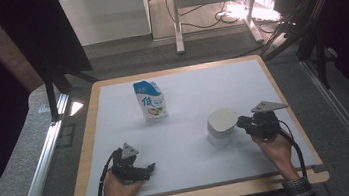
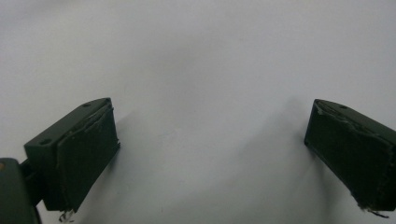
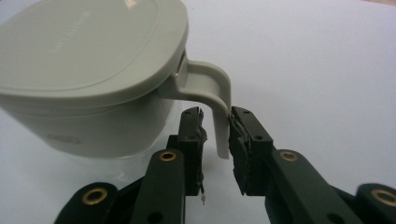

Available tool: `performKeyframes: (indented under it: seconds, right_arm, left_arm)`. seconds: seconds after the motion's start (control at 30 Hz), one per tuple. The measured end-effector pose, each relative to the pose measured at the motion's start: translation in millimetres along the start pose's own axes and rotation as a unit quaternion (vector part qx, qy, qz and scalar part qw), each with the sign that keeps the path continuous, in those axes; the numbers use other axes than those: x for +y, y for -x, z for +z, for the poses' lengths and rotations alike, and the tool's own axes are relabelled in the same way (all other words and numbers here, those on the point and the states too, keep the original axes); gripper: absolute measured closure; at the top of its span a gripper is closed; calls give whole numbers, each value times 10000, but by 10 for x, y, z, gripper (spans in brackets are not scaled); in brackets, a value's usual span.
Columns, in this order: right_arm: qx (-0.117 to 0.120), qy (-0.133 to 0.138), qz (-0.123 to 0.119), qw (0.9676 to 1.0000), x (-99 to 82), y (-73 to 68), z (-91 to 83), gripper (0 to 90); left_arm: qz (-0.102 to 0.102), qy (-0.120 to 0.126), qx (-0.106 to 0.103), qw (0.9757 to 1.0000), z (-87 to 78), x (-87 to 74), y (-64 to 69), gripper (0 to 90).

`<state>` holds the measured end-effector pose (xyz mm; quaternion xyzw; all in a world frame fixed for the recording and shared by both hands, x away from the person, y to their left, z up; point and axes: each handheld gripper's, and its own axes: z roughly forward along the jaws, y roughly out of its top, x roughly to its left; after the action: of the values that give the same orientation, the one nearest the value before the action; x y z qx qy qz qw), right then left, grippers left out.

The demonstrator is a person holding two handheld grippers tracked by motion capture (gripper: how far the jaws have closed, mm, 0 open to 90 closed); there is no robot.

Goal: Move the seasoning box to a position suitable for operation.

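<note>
A grey lidded cup (image 1: 221, 125) with a side handle stands on the white table (image 1: 186, 89) at the right. My right gripper (image 1: 240, 122) reaches it from the right. In the right gripper view the cup (image 3: 88, 70) sits at the upper left and its handle (image 3: 211, 88) hangs down between the jaws of my right gripper (image 3: 215, 113). One pad touches the handle and a thin gap shows at the other. My left gripper (image 1: 149, 169) rests low near the table's front left. In its own view my left gripper (image 2: 210, 123) is open, with bare white table between the jaws.
A blue and white pouch (image 1: 150, 101) with printed characters stands upright toward the back of the table, left of centre. The wooden rim (image 1: 87, 139) frames the white surface. Metal rails and dark frames flank the table.
</note>
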<state>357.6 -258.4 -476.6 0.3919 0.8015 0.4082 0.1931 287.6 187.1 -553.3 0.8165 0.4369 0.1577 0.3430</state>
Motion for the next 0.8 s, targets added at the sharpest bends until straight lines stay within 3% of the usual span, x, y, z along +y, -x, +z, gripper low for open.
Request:
performKeyframes:
  seconds: [0.4,0.8]
  right_arm:
    - [112,-6,-106,9999,103,17,-173,890]
    - [179,89,-228,9995,314,17,-248,895]
  left_arm:
    - [-3,5,-5,10000,1,0,0,23]
    - [18,2,-1,10000,0,0,-2,24]
